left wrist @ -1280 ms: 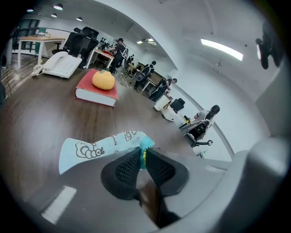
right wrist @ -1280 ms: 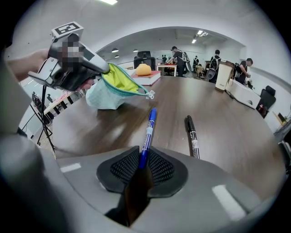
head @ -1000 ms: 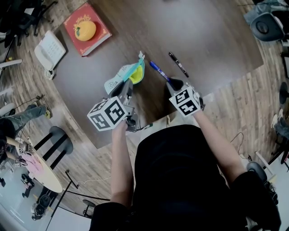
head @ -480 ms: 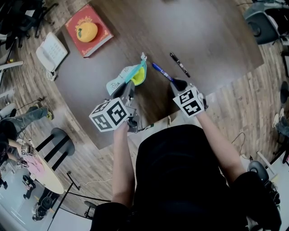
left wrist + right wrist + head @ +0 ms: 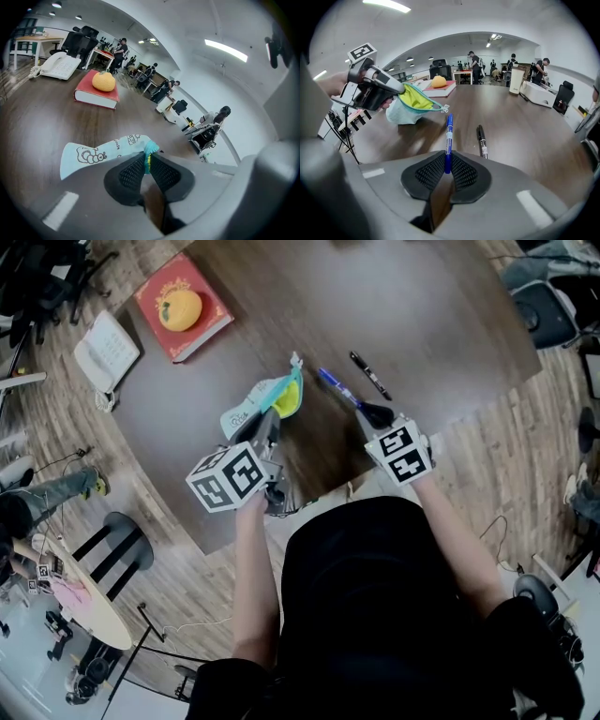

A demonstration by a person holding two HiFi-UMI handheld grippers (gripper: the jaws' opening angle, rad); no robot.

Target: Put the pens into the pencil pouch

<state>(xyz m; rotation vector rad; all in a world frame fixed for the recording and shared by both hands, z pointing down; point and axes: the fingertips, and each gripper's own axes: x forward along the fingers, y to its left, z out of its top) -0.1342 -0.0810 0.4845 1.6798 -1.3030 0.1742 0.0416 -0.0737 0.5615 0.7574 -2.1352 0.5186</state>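
Blue pen [image 5: 336,387], centre of the head view, clamped at its near end by the right gripper [image 5: 368,412], whose jaws have just been closing on it; to its left the pencil pouch [image 5: 269,397], mouth agape, its rim pinched in the left gripper [image 5: 268,430]; black pen [image 5: 371,374] lying just right on the table [image 5: 422,306].

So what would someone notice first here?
The left gripper pinches the edge of a pale blue pencil pouch over the table, its yellow lining showing. The right gripper, whose jaws have just been closing, holds a blue pen just right of it. An orange sits on a red book at the far left corner.
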